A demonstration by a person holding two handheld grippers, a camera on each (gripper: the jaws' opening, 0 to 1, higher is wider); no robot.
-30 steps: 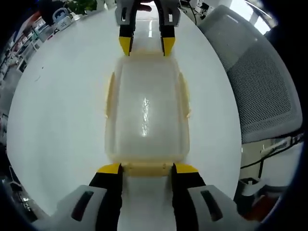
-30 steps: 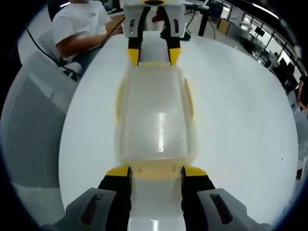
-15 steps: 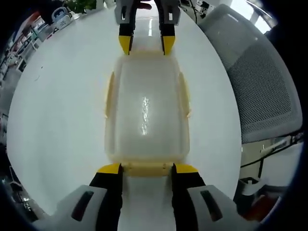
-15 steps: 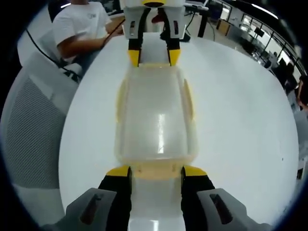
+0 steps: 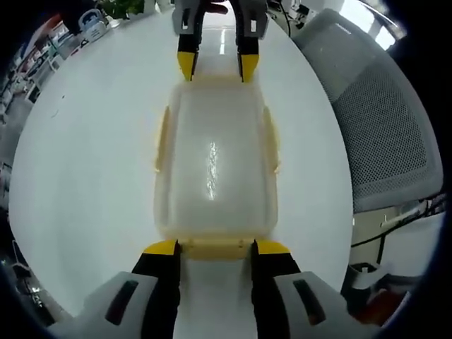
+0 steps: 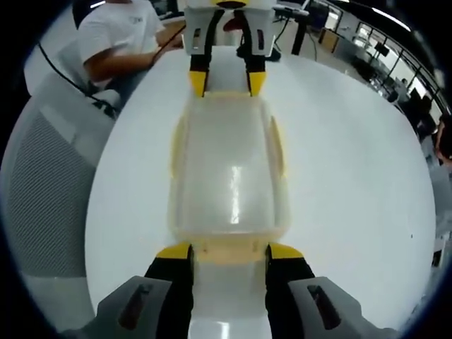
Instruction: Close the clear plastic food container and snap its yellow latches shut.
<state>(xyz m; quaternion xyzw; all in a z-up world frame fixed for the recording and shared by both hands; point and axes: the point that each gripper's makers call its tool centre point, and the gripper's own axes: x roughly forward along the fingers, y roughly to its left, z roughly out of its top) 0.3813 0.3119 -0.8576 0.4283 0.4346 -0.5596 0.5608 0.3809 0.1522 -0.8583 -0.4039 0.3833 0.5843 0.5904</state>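
Container: I see the clear plastic food container lying lid-up in the middle of the white table; it is a rounded rectangle, cloudy and glossy, with a glare streak along the lid.
Latches: pale yellow latches lie along both long sides and at each short end; I cannot tell whether they are snapped home.
Left gripper: my left gripper has its yellow-tipped black jaws apart, straddling the near end latch, tips at the container's edge.
Right gripper: my right gripper stands the same way at the opposite end, jaws apart; in the left gripper view it sits at the far end.
Surroundings: a grey mesh chair stands beside the table; a person in a white shirt sits at the far edge.
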